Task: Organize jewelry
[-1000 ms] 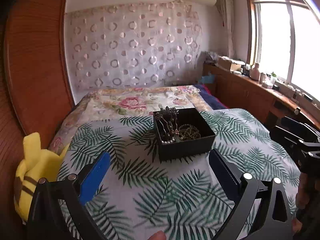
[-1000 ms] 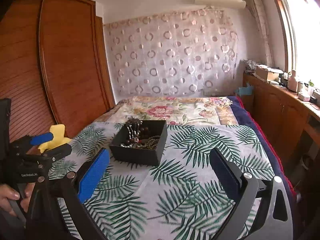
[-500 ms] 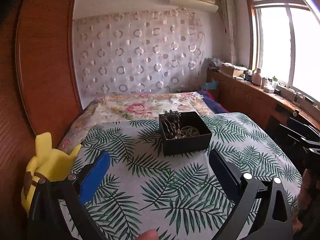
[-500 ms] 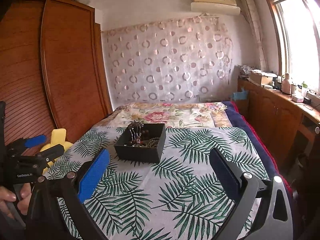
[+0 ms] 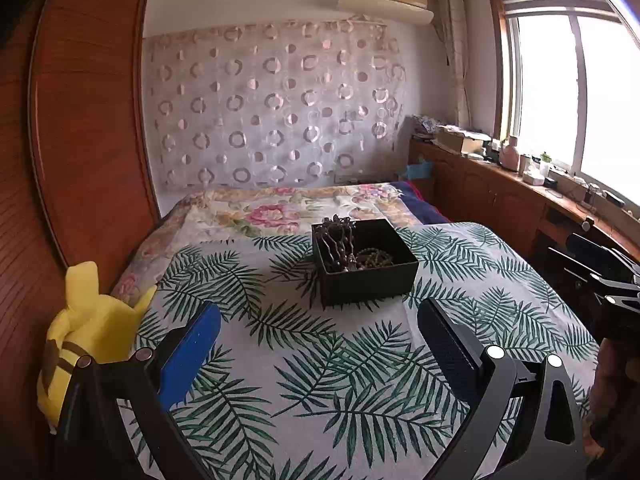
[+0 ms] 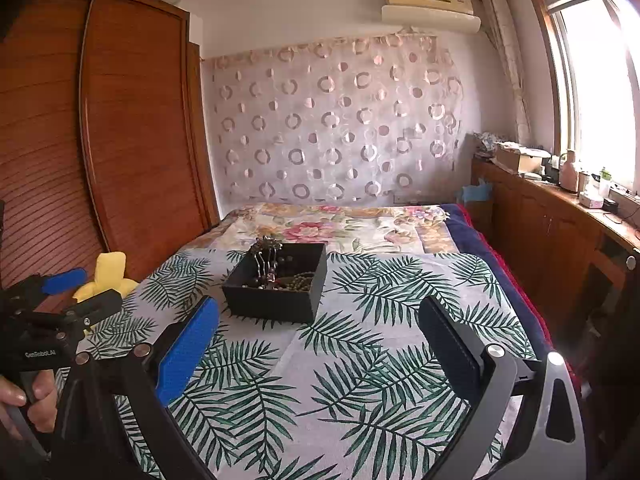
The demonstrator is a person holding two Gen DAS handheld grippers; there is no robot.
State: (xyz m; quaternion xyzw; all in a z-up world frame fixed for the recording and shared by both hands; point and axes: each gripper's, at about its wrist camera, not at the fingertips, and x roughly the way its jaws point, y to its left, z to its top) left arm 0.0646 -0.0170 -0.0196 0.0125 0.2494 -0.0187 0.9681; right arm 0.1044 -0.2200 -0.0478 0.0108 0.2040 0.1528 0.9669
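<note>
A black open box (image 5: 370, 284) (image 6: 272, 300) sits on the fern-print cloth in the middle of the bed. Inside it lie a dark metal hair comb (image 5: 338, 240) (image 6: 266, 258) leaning at the left wall and a string of greenish beads (image 5: 374, 258) (image 6: 302, 280). My left gripper (image 5: 320, 344) is open and empty, well short of the box. My right gripper (image 6: 320, 340) is also open and empty, short of the box and to its right. The left gripper also shows at the left edge of the right wrist view, held by a hand (image 6: 24, 400).
A yellow plush toy (image 5: 86, 332) (image 6: 106, 274) lies at the bed's left edge by a wooden wardrobe (image 6: 132, 128). A floral quilt (image 5: 288, 210) covers the far half of the bed. A wooden cabinet (image 6: 560, 232) with bottles runs under the window on the right.
Both grippers have drawn back and up from the box, which now looks smaller and farther off. Their fingers stay open; the box has not moved.
</note>
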